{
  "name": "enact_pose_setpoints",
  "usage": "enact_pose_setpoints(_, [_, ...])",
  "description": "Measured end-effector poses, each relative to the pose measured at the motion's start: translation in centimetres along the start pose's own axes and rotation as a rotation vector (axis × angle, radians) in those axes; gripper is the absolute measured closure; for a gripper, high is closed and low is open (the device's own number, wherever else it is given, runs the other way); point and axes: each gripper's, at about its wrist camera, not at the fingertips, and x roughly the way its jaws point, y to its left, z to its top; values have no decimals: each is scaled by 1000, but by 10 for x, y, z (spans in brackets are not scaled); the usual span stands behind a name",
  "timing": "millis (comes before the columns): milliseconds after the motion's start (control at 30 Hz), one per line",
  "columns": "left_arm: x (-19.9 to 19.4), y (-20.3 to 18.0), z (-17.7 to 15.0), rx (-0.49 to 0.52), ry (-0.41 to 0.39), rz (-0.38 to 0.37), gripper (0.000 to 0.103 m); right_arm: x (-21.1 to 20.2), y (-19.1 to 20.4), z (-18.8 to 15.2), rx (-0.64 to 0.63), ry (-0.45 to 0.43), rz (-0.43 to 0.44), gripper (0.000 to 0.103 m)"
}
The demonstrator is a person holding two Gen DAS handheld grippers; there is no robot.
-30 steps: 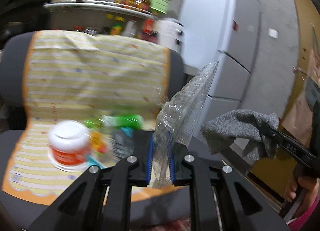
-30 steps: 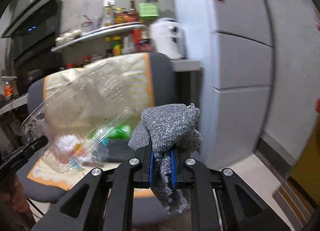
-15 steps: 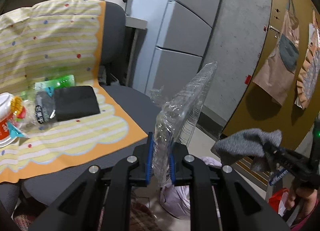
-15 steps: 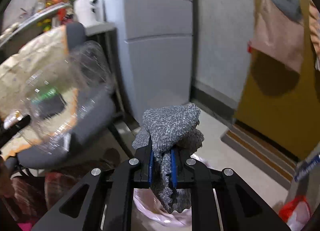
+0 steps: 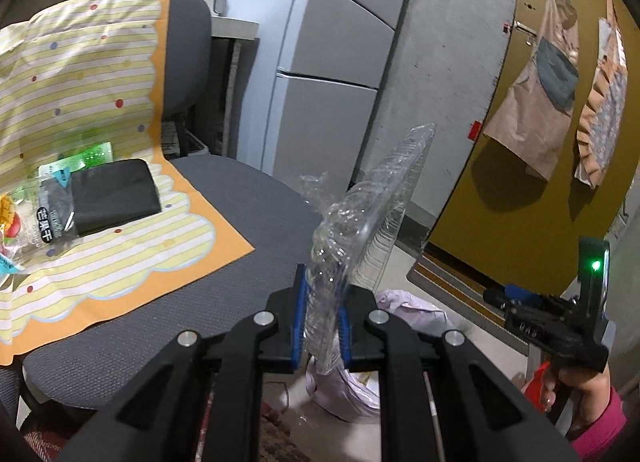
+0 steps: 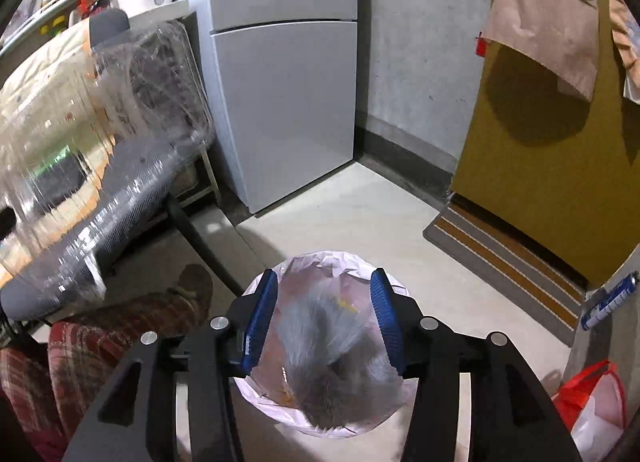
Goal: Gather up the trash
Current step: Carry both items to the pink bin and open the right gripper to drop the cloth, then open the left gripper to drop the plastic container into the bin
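My left gripper is shut on a clear plastic clamshell container, held upright above the chair's edge; it also shows at the left of the right wrist view. My right gripper is open, directly above a trash bin lined with a pale bag. A blurred grey cloth is below the open jaws, falling into the bin. The bin's bag also shows past the left gripper.
A grey chair carries a striped yellow mat with a black pouch and snack wrappers. A grey fridge, a yellow door with a doormat, and a red bag stand nearby.
Both grippers swung right from the chair to the bin. My right gripper opened and let go of the grey cloth, which now drops into the bin. The left still holds the container.
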Motion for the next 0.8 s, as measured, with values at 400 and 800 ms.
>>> enact_pose_setpoints(400, [35, -35, -11, 125, 143, -83, 91, -53, -27, 19, 112, -202, 7, 53])
enact_pose_setpoints(800, [84, -77, -16, 246, 245, -128, 48, -50, -45, 22, 146, -197, 18, 53])
